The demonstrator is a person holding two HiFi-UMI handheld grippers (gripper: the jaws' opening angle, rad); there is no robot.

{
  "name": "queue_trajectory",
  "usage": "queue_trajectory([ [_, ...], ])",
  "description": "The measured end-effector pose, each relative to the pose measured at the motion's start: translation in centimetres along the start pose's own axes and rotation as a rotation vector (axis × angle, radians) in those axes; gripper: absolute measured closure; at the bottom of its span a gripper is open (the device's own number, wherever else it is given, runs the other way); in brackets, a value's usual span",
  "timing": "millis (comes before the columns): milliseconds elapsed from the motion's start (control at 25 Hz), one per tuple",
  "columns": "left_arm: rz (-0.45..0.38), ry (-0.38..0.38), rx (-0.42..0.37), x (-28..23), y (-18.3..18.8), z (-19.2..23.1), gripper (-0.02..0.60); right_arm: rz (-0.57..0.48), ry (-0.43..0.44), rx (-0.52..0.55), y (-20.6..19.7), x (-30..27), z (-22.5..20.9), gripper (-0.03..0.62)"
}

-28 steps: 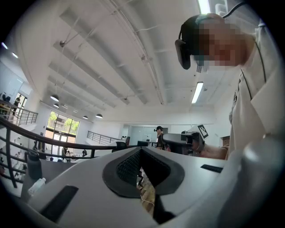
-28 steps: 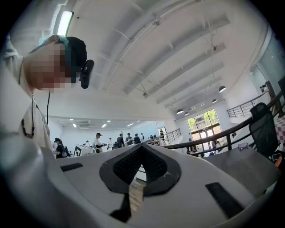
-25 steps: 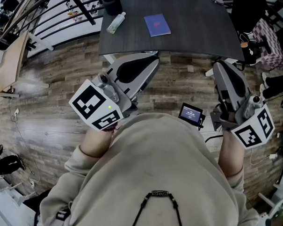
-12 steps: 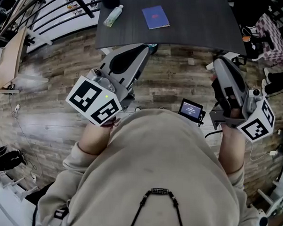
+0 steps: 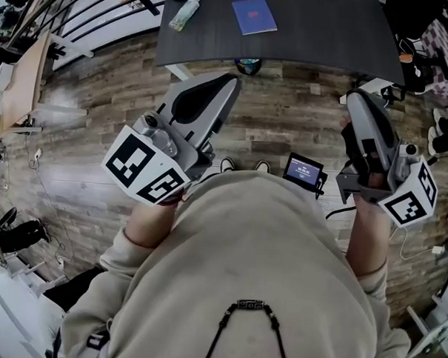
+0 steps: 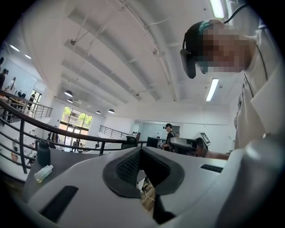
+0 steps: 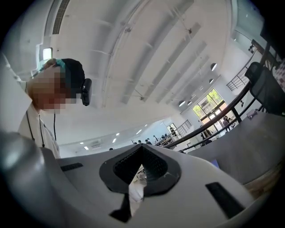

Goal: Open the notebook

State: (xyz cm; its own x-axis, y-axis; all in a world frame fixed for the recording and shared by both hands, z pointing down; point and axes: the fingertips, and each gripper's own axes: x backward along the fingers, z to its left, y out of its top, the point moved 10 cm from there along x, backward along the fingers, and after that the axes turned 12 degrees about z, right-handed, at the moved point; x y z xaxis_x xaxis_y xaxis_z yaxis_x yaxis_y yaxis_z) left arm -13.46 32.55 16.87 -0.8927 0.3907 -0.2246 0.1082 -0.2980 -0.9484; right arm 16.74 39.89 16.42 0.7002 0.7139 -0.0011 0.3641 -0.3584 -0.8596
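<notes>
The left tool and right tool are still hanging short of the surface — both closed, empty — so the notebook, now sitting higher in the head view, is staying unopened.

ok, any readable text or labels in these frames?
None readable.
Screen: lit lines, too small.
Notebook cover: red mark, blurred.
Bottle label: too small.
Left cube and right cube: black-and-white squares, no letters.

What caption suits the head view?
Left gripper and right gripper, both shut, held short of the table with its closed notebook.
</notes>
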Motion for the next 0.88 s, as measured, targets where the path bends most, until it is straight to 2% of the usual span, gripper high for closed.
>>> queue_trajectory([
  [280, 0.021, 0.084, -0.016, 1.6, -0.5, -0.8, 0.580, 0.031, 0.050, -0.012, -0.5, -0.8, -1.9, 0.580],
  [480, 0.023, 0.099, -0.025, 2.0, -0.5, -1.0, 0.580, 0.000, 0.121, -0.063, -1.0, -1.1, -2.3, 0.580],
  [880, 0.024, 0.060, -0.034, 1.6, 0.0, -0.4, 0.580, -0.021, 0.025, -0.034, -0.9, 1.2, -2.6, 0.580],
])
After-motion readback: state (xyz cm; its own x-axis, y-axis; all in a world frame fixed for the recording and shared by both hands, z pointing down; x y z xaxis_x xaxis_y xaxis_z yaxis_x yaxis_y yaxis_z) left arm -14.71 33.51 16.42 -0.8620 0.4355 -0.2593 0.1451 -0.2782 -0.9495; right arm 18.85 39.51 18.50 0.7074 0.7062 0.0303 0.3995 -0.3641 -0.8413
